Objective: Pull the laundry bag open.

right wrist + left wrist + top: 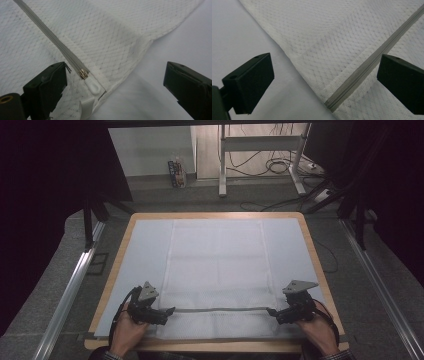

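You have one white mesh bag point(217, 270) in front of you, lying flat down the middle of the tabletop point(215, 215) on a pale grey mat point(145, 250). It reaches from the far edge of the mat almost to the near edge. One grey zipper point(220, 309) runs left to right across the near part of the bag, and it is closed along the whole stretch you can see. In the right gripper view the zipper point(50, 35) ends at one metal slider point(83, 74) with one white pull tab point(93, 86), close to the bag's right edge. In the left gripper view the zipper's other end point(362, 72) stops just short of the bag's left edge.

Your left gripper point(167, 312) sits at the left end of the zipper, with its jaws spread wide; the mesh and zipper end lie between them, and neither pad presses on anything. Your right gripper point(272, 311) sits at the right end, its jaws also wide apart and gripping nothing; the slider and pull tab lie just beside its left jaw in its own view. That makes two grippers, one at each end of the zipper, both low over the near edge of the tabletop.
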`<state>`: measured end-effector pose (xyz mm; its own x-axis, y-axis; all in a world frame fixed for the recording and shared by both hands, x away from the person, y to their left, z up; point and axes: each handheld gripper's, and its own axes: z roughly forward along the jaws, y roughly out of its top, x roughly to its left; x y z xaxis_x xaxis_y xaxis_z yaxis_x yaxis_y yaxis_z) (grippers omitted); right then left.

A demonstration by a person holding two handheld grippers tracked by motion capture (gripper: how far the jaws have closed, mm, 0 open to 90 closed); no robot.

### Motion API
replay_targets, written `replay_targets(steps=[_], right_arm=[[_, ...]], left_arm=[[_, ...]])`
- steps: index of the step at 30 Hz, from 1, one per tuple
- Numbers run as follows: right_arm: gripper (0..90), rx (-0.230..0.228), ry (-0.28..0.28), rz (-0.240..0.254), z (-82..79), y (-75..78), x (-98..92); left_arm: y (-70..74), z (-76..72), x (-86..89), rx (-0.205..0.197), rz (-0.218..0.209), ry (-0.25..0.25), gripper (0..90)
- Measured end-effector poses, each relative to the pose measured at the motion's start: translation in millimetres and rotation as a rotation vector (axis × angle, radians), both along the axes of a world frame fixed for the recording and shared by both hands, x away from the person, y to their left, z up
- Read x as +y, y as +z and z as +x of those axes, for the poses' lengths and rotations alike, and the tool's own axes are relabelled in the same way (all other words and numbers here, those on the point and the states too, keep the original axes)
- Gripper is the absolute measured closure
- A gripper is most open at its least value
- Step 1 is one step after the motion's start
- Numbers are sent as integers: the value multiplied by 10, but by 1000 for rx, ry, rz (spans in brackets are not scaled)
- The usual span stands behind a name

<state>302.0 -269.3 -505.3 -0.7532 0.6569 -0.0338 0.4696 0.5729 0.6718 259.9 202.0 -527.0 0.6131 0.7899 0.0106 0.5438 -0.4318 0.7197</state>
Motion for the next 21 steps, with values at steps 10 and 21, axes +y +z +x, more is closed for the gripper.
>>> replay_targets(steps=[10, 21], right_arm=[[27, 108, -14, -33, -91, -70, -73], [241, 91, 13, -115, -135, -87, 2]], left_arm=[[-23, 16, -2, 15, 19, -7, 15], [-48, 30, -44, 24, 39, -18, 18]])
